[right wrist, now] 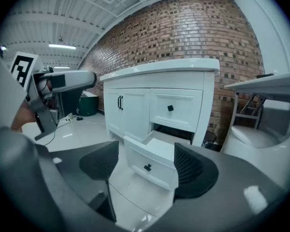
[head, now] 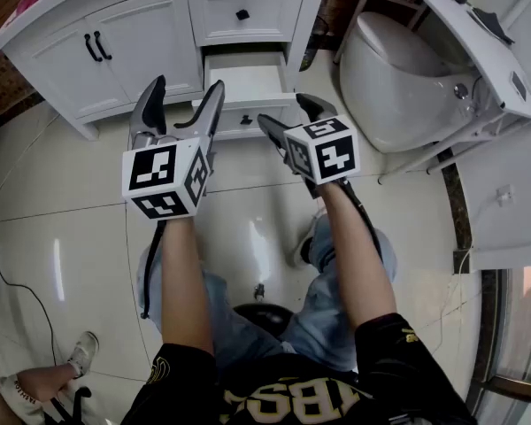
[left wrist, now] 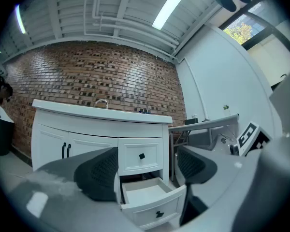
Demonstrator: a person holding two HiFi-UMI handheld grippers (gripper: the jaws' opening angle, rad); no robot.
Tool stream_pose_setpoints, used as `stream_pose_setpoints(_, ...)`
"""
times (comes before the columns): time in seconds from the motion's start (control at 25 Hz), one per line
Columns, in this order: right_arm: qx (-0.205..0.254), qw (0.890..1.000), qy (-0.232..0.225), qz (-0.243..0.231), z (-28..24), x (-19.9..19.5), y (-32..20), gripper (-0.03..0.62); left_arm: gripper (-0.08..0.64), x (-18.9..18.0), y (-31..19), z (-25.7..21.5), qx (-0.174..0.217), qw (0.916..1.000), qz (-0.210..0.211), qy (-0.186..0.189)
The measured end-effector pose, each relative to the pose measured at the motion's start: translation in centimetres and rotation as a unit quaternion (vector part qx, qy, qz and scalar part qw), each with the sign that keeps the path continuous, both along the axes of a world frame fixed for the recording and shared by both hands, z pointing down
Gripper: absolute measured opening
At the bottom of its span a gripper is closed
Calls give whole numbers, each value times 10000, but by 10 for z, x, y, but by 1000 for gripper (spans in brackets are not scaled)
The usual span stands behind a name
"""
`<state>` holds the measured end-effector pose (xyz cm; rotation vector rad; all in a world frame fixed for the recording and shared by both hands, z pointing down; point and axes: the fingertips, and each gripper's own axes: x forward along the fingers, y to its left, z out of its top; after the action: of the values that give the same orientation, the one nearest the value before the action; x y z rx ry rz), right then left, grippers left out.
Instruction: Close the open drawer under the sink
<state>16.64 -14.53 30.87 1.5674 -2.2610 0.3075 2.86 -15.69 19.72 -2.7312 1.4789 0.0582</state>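
Observation:
The white vanity (head: 142, 38) under the sink stands ahead of me on the floor. Its lower drawer (head: 245, 80) is pulled out, with a black knob on its front, and looks empty inside. The drawer above it (head: 243, 12) is shut. My left gripper (head: 186, 94) is held level in front of the open drawer, open, with nothing between its pads. My right gripper (head: 286, 113) hangs just right of it, tilted down, open and empty. The open drawer (left wrist: 152, 199) shows low between the left jaws, and the drawer (right wrist: 152, 162) lies between the right jaws, some way off.
A white toilet (head: 398, 73) stands right of the vanity, under a white shelf frame (head: 478, 56). The floor is glossy pale tile (head: 71, 237). A cable (head: 18, 290) runs along the left, and another person's shoe (head: 84, 352) is at the lower left.

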Motion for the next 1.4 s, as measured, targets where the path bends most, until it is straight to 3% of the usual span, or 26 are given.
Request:
stream_pose_setpoints(0.36, -1165, 9900, -787, -121, 86, -21, -41, 299, 386, 17, -25, 33, -115, 9979, 359, -521)
stream_pose_setpoints(0.72, -1926, 9810, -112, -177, 176, -14, -86, 239, 365, -5, -78, 30, -82, 9980, 405, -475)
stream_pose_setpoints(1.04, -2514, 9666, -267, -425, 218, -26, -117, 140, 365, 15, -133, 47, -265, 9968, 606, -442)
stream_pose_setpoints(1.16, -2447, 9693, 41, -253, 220, -25, -132, 140, 365, 9, -148, 50, -464, 9975, 506, -181)
stream_pose_setpoints(1.32, -1627, 9851, 550, 38, 215, -19, -185, 123, 364, 7, -167, 49, -507, 9978, 415, 103)
stream_pose_setpoints(1.4, -1433, 9869, 735, 104, 215, -12, -205, 124, 364, 6, -176, 55, -542, 9978, 384, 88)
